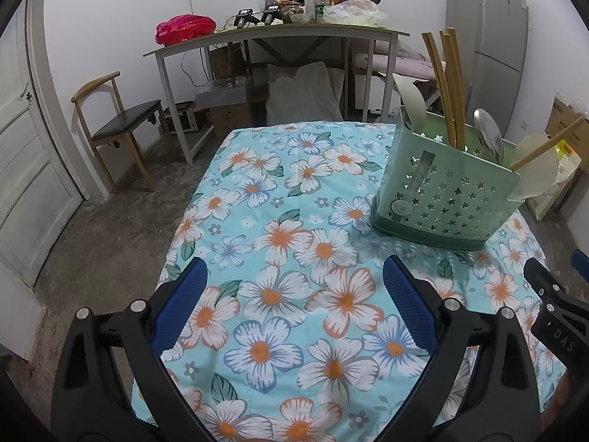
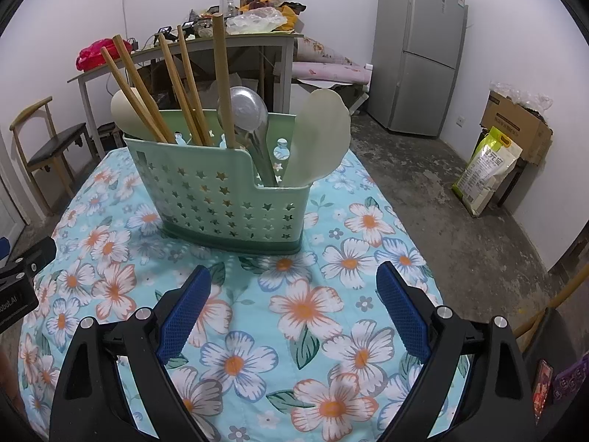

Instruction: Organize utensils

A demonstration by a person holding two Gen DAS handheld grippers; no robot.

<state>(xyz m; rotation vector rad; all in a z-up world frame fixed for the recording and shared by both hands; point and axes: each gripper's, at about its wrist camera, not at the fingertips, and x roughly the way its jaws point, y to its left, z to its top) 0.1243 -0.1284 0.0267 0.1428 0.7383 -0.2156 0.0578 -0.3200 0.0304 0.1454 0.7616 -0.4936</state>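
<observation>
A green utensil holder (image 2: 224, 202) with star cut-outs stands on the floral tablecloth (image 2: 305, 316). In it stand several wooden chopsticks (image 2: 184, 84), a metal spoon (image 2: 244, 114) and two pale spatulas (image 2: 318, 136). My right gripper (image 2: 292, 309) hovers open over the cloth just in front of the holder, nothing between its blue pads. In the left wrist view the holder (image 1: 441, 195) sits at the far right of the table, and my left gripper (image 1: 291, 305) is open and empty above the cloth (image 1: 279, 243), left of the holder. The right gripper's body (image 1: 556, 309) shows at the right edge.
Past the table stand a cluttered desk (image 1: 276, 33), a wooden chair (image 1: 117, 121) by a white door (image 1: 25, 169), and a grey fridge (image 2: 419, 51). A cardboard box (image 2: 515, 125) and a rice bag (image 2: 486, 169) rest on the concrete floor at right.
</observation>
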